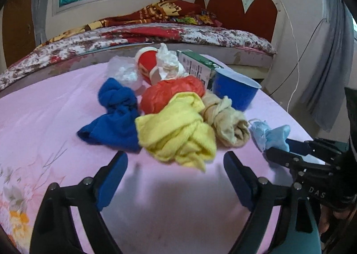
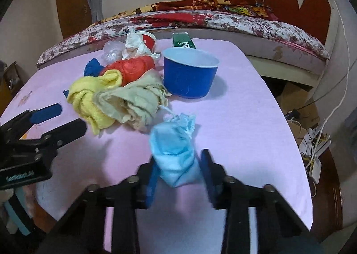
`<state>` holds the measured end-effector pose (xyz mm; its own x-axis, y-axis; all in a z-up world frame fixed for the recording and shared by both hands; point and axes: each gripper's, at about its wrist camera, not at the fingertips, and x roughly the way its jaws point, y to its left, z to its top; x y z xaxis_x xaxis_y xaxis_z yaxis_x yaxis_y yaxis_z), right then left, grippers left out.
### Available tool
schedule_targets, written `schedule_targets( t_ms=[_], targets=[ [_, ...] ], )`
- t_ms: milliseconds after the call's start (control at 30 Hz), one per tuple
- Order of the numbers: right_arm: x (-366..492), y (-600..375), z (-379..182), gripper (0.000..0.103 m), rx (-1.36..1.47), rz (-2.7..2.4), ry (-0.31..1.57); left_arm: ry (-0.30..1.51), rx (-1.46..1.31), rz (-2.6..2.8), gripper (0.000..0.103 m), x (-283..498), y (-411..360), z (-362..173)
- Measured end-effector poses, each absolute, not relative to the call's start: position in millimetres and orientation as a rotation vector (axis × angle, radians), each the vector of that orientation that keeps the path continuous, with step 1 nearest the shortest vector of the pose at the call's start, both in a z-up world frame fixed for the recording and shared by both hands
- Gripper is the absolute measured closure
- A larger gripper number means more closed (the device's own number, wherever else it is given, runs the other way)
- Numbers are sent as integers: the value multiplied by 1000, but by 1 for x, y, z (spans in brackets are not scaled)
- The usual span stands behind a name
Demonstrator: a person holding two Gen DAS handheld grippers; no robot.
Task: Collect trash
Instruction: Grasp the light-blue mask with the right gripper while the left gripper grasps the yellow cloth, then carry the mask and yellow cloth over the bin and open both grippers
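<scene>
The right gripper (image 2: 178, 171) has its jaws drawn in around a crumpled pale blue mask (image 2: 175, 149); the left pad sits against the wad's side, while the right pad is blurred and seems just beside it, so a firm grip cannot be confirmed. The mask's long axis runs away from the gripper, its bunched, stringy end pointing toward the far side of the table, its smoother end lying between the pads on the pink cloth (image 2: 245, 120). It looks like soft, wrinkled fabric with a thin white loop at the far tip. The left gripper (image 1: 176, 178) stands wide open and holds nothing; its blue pads flank bare cloth just short of a knotted yellow rag (image 1: 178, 133). Beside the yellow rag lie a blue rag (image 1: 116, 115) on its left and a beige rag (image 1: 225, 117) on its right, all touching in one heap. Behind them sit a red plastic bag (image 1: 169, 93), a clear plastic wad (image 1: 125, 71), a red cup (image 1: 147, 64) stuffed with white tissue (image 1: 167, 59), a green carton (image 1: 196, 64), and an upright blue paper bowl (image 1: 234, 88) standing near the beige rag. A bed (image 1: 133, 37) stands beyond the table.
</scene>
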<state>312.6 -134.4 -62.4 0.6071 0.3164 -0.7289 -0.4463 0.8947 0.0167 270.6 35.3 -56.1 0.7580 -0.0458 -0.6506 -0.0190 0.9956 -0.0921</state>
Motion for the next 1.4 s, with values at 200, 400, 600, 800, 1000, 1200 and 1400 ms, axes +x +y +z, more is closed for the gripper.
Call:
schedule_targets(
  t_ms=[200,400,600,800,1000,1200,1400],
  targets=[
    [325,-144,-65,74,-139,461,824,737,-80,-13,21,290,35,-57],
    [330,-147,-65,81,-119,464,824,780,-81,-35,35,306,32,-62],
    [325,-154,-63,90,-100,474,826,751,-90,-48,55,291,33,-59],
    [312,-166,-61,90,-109,468,813,723,-71,-21,55,260,35,-56],
    [293,-178,-47,90,-119,461,767,683,-67,-1,55,229,33,-49],
    [270,-196,-31,90,-109,439,729,652,-18,-21,55,208,12,-39],
    [247,-225,-19,90,-86,400,709,640,-23,-78,55,196,-7,-32]
  ],
)
